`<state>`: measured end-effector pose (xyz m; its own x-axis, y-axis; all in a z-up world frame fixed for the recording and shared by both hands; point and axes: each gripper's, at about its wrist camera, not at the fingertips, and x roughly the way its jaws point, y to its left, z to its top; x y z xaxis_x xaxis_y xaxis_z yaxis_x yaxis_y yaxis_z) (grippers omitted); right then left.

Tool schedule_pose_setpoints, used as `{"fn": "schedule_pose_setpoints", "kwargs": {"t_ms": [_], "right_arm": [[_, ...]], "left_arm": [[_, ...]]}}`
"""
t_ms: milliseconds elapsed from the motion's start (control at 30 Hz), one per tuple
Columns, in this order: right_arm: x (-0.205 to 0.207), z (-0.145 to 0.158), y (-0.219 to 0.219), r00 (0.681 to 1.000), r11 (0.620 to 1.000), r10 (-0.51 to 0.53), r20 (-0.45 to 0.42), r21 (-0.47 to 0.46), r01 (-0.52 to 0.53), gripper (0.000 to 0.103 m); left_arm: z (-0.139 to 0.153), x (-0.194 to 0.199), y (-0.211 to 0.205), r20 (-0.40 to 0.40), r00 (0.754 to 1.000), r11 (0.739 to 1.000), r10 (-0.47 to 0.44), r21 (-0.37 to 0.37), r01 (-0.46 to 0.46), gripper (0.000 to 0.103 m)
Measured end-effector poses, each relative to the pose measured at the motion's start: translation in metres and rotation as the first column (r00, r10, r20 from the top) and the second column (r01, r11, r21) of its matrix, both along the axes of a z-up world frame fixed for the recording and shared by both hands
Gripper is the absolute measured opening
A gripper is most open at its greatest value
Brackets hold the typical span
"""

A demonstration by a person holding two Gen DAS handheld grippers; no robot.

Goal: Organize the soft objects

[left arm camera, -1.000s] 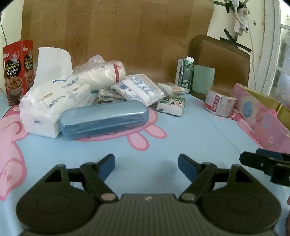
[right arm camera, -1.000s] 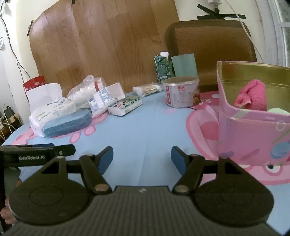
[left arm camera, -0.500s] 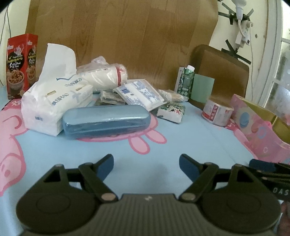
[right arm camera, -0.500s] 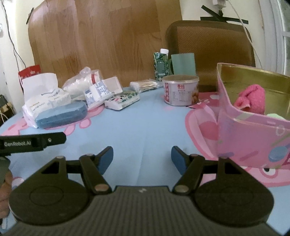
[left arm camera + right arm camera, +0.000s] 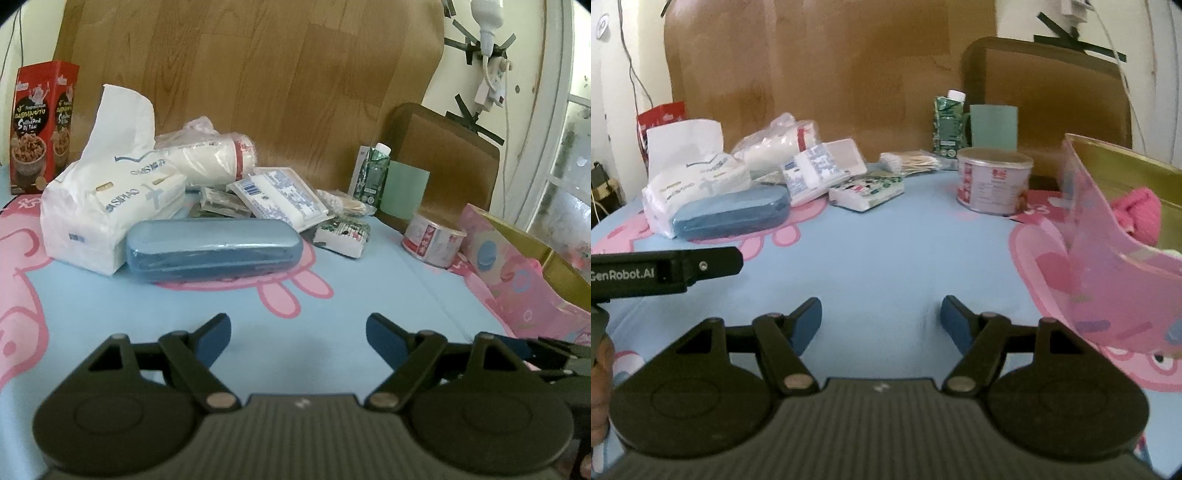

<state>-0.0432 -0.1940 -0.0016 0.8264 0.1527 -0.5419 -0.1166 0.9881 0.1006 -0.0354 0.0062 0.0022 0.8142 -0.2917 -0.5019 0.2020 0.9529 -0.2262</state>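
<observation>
On the right side of the blue cartoon-print tablecloth [image 5: 886,258] stands a pink box [image 5: 1108,273] with a gold inner lining. It is open at the top and holds a pink soft object [image 5: 1139,210] against its far wall; a pale green item [image 5: 1171,252] shows at the box's near rim, too little of it visible to identify. Just left of the box, farther back, sits a round tin [image 5: 993,181] with its lid on. Behind the tin stands an upright green carton [image 5: 948,123] with a white cap.

At the far left lies a tissue pack [image 5: 107,206], one sheet standing out of its top. A closed blue case [image 5: 214,249] lies touching the pack's near side. Behind these lie a bagged stack of cups [image 5: 207,162], a flat white packet [image 5: 280,195] and a small pocket-tissue pack [image 5: 343,236].

The left gripper [image 5: 298,332] hangs above bare cloth near the viewer; its jaws are apart with nothing between them. The right gripper [image 5: 881,319] is likewise over bare cloth, just left of the pink box; its jaws are widening and are empty.
</observation>
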Motion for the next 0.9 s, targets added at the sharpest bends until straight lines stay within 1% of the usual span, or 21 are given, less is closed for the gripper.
{"fn": "schedule_pose_setpoints", "kwargs": {"t_ms": [133, 300, 433, 533, 633, 733, 833, 900], "right_arm": [[0.004, 0.000, 0.008, 1.000, 1.000, 0.007, -0.001, -0.018, -0.007, 0.076], [0.008, 0.000, 0.016, 1.000, 1.000, 0.011, -0.002, -0.028, -0.011, 0.077], [0.015, 0.000, 0.022, 1.000, 0.999, 0.015, -0.007, -0.031, -0.015, 0.077], [0.020, 0.001, 0.026, 1.000, 0.999, 0.024, -0.016, -0.023, -0.024, 0.077], [0.027, 0.001, 0.031, 0.999, 0.999, 0.037, -0.015, -0.015, -0.037, 0.077], [0.038, 0.002, 0.039, 0.998, 0.998, 0.067, -0.017, -0.011, -0.067, 0.077], [0.052, 0.004, 0.049, 0.992, 0.992, 0.123, -0.023, -0.013, -0.123, 0.076], [0.060, 0.007, 0.057, 0.982, 0.982, 0.186, 0.003, -0.033, -0.186, 0.076]], "left_arm": [[0.000, -0.002, 0.002, 0.008, 1.000, 1.000, 0.000, -0.014, 0.000, 0.087], [0.001, -0.002, 0.004, 0.018, 1.000, 0.999, 0.005, -0.035, -0.004, 0.087], [0.002, -0.003, 0.011, 0.032, 0.999, 0.998, 0.036, -0.059, -0.034, 0.087], [0.003, -0.005, 0.019, 0.053, 0.994, 0.992, 0.093, -0.090, -0.088, 0.087], [0.004, -0.008, 0.030, 0.070, 0.984, 0.979, 0.164, -0.134, -0.154, 0.089], [0.003, -0.009, 0.042, 0.069, 0.973, 0.961, 0.220, -0.188, -0.204, 0.089], [0.003, -0.012, 0.055, 0.078, 0.955, 0.935, 0.285, -0.242, -0.259, 0.091], [0.003, -0.015, 0.060, 0.084, 0.944, 0.922, 0.318, -0.259, -0.288, 0.092]]}}
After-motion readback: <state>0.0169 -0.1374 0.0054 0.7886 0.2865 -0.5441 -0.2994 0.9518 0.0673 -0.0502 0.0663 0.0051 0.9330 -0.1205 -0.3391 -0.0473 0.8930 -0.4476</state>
